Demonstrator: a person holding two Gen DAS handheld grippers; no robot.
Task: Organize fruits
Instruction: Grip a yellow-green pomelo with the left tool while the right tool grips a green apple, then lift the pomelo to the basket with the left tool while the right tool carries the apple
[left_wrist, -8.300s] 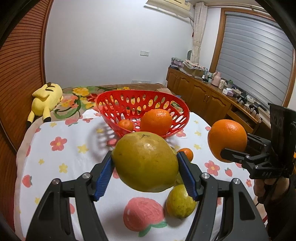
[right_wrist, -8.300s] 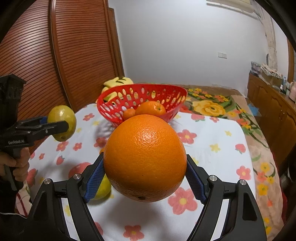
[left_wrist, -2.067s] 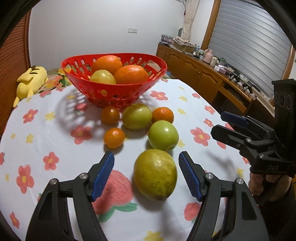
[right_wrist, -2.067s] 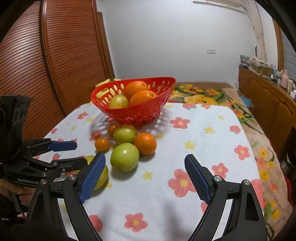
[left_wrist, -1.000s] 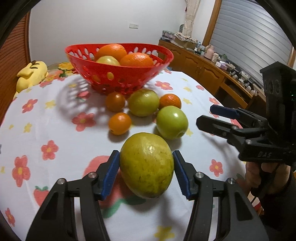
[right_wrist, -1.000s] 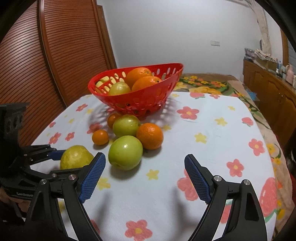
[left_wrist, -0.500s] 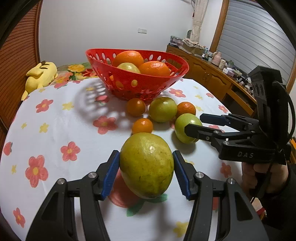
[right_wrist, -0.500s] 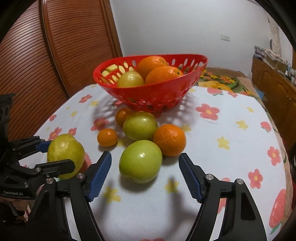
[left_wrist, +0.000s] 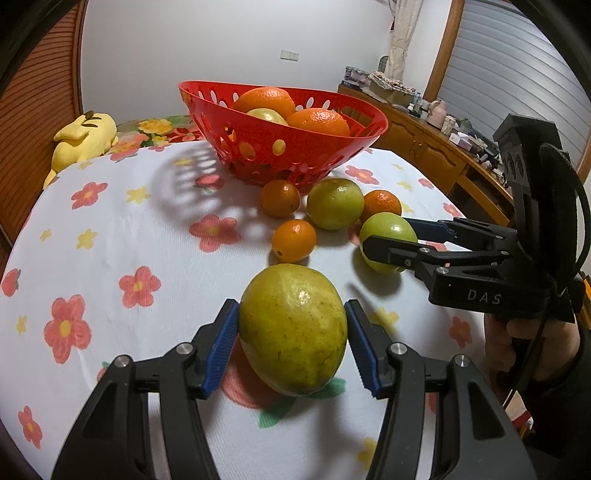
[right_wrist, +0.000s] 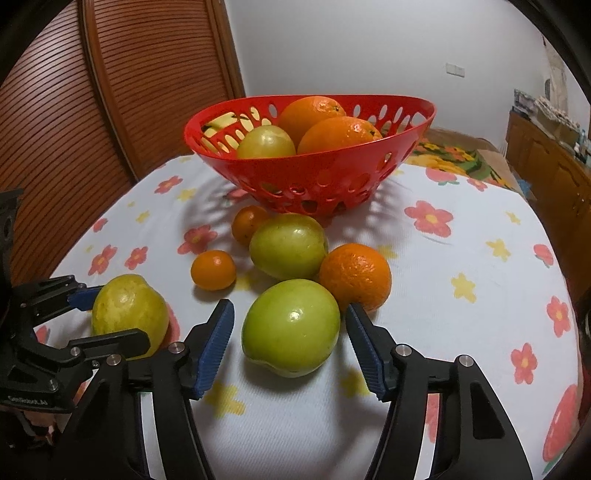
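My left gripper (left_wrist: 291, 328) is shut on a big yellow-green fruit (left_wrist: 293, 332), its blue pads pressed on both sides, close above the flowered cloth. In the right wrist view the same fruit (right_wrist: 129, 314) shows at the left. My right gripper (right_wrist: 288, 310) straddles a green apple (right_wrist: 291, 328) on the cloth. Its jaws are closing, and thin gaps still show between pads and apple. The red basket (right_wrist: 314, 177) behind holds two oranges and a yellow-green fruit. In the left wrist view the apple (left_wrist: 386, 230) sits between the right gripper's fingers (left_wrist: 391, 254).
On the cloth by the basket (left_wrist: 258, 147) lie a larger green fruit (right_wrist: 288, 251), an orange (right_wrist: 354, 273) touching the apple's far right side, and two small tangerines (right_wrist: 213, 269). A yellow plush toy (left_wrist: 81, 136) lies far left. Wooden cabinets (left_wrist: 436, 155) run along the right.
My right gripper has come forward to the green apple and its jaws have narrowed around it. The left gripper keeps its hold on the big fruit.
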